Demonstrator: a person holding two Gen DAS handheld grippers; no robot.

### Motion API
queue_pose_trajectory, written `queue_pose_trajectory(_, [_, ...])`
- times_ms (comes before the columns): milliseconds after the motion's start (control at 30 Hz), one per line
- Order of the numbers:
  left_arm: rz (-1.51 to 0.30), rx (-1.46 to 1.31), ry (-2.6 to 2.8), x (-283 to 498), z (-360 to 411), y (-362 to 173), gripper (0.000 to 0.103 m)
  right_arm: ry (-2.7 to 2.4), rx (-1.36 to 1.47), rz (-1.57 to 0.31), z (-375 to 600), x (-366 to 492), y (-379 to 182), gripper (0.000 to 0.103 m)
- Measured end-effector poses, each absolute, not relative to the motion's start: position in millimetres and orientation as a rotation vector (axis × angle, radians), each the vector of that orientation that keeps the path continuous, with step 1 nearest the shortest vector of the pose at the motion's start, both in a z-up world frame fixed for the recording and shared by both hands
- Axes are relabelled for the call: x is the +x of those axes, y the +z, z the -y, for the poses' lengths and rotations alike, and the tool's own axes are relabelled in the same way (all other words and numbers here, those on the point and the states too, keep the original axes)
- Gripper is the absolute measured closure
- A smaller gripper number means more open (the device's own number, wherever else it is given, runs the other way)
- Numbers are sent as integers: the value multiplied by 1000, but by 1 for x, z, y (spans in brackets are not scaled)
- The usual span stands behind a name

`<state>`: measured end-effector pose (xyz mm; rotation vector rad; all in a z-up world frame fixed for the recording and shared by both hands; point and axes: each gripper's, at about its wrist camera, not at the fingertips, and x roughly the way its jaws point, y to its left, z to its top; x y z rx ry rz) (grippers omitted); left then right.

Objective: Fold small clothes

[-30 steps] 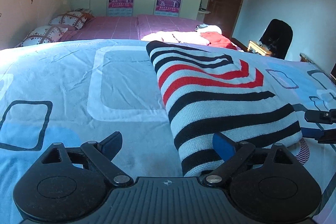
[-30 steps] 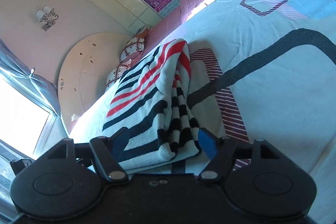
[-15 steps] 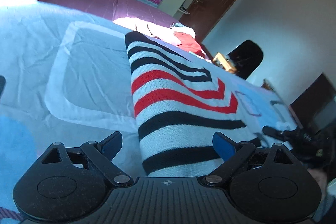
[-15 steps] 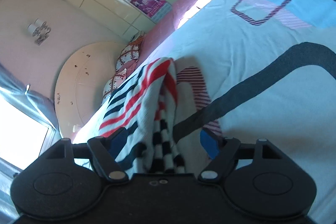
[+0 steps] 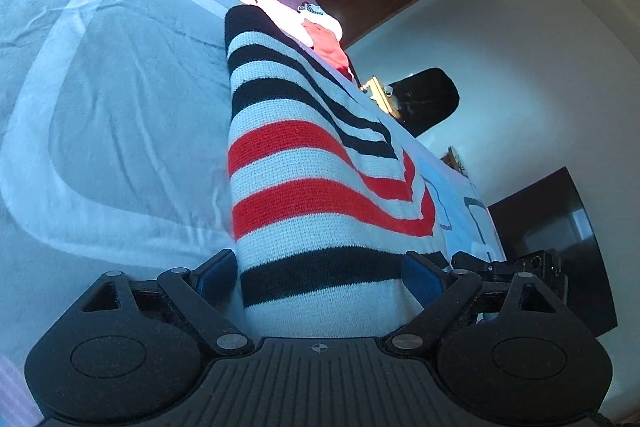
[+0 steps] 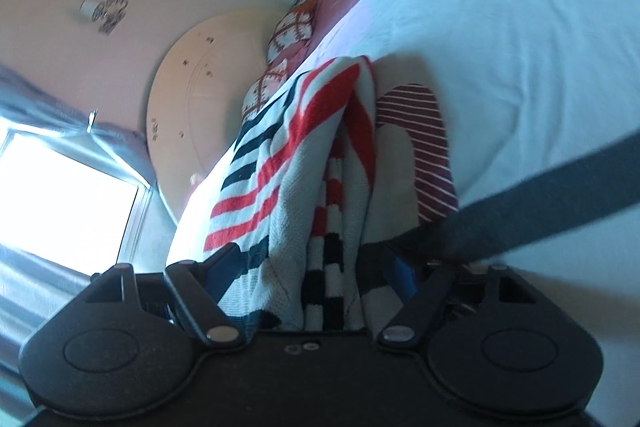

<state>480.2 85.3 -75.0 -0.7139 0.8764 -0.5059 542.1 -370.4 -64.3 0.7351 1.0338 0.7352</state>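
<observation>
Bedroom, blue patterned bedspread (image 5: 120, 99). I've got the striped sweater (image 5: 304, 187) folded on it, near end between both spread-wide grippers: left gripper (image 5: 316, 271), right gripper (image 6: 308, 267). Neither grips.

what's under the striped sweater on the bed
The striped sweater lies on the patterned bedsheet. In the right wrist view its near edge shows folded knit layers, with sheet beside them. Whatever lies beneath its middle is covered.

Striped knit sweater (image 5: 304, 195), white with black and red bands, folded on bedspread.
</observation>
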Motion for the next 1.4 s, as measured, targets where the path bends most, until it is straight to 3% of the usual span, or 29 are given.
queue_pose_trajectory(167, [-860, -719, -534, 494, -85, -75, 15, 848, 634, -1023, 354, 560, -58, 33])
queue_pose_trajectory(200, [-855, -728, -537, 495, -86, -75, 16, 858, 618, -1022, 351, 564, -58, 35])
queue_pose_trajectory(233, [-848, -729, -535, 494, -87, -76, 17, 868, 605, -1014, 350, 567, -57, 45])
queue_pose_trajectory(333, [-833, -741, -499, 497, -92, -80, 34, 862, 596, -1007, 352, 569, -60, 60])
queue_pose_trajectory(400, [-821, -750, -478, 499, -93, -82, 40, 863, 623, -995, 358, 568, -61, 61])
queue_pose_trajectory(533, [-799, -674, -439, 502, -78, -76, 42, 833, 610, -994, 357, 563, -56, 62])
queue_pose_trajectory(700, [-756, -677, -429, 493, -78, -70, 56, 796, 632, -962, 353, 550, -45, 69])
queue_pose_trajectory(1067, [-650, -690, -453, 437, -146, -17, 57, 863, 557, -879, 292, 512, 25, 69])
queue_pose_trajectory(1400, [-674, -693, -285, 360, -289, -21, 57, 1027, 559, -980, 151, 502, 0, 69])
